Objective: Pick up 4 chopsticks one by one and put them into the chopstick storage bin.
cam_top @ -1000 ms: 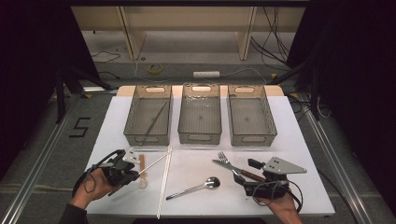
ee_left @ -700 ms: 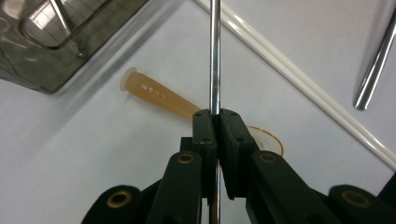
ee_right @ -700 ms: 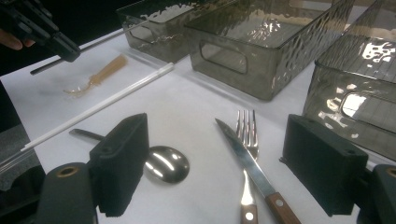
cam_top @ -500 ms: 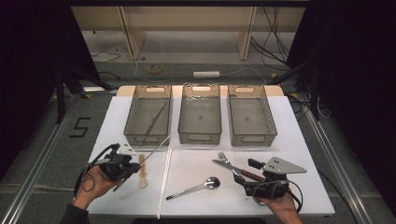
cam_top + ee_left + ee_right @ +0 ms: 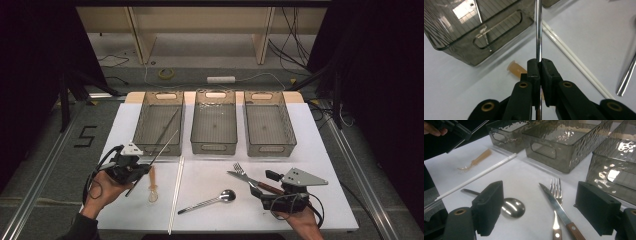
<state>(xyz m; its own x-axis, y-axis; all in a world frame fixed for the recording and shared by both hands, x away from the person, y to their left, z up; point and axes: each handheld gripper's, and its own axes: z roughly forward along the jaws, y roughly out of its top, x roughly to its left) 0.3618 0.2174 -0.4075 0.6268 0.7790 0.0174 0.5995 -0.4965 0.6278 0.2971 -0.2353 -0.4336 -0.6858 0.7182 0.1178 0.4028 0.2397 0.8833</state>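
- High view: left hand-held gripper [image 5: 141, 169] pinches a metal chopstick [image 5: 159, 154] just in front of the left bin [image 5: 161, 146], the rod slanting up toward that bin's near wall.
- Left gripper view: pads pressed tight on the chopstick [image 5: 538, 30], raised off the tabletop [image 5: 454, 85].
- Right hand-held gripper [image 5: 549, 212] stands spread, right of the left bin, over a fork [image 5: 555, 195] and knife [image 5: 554, 203].
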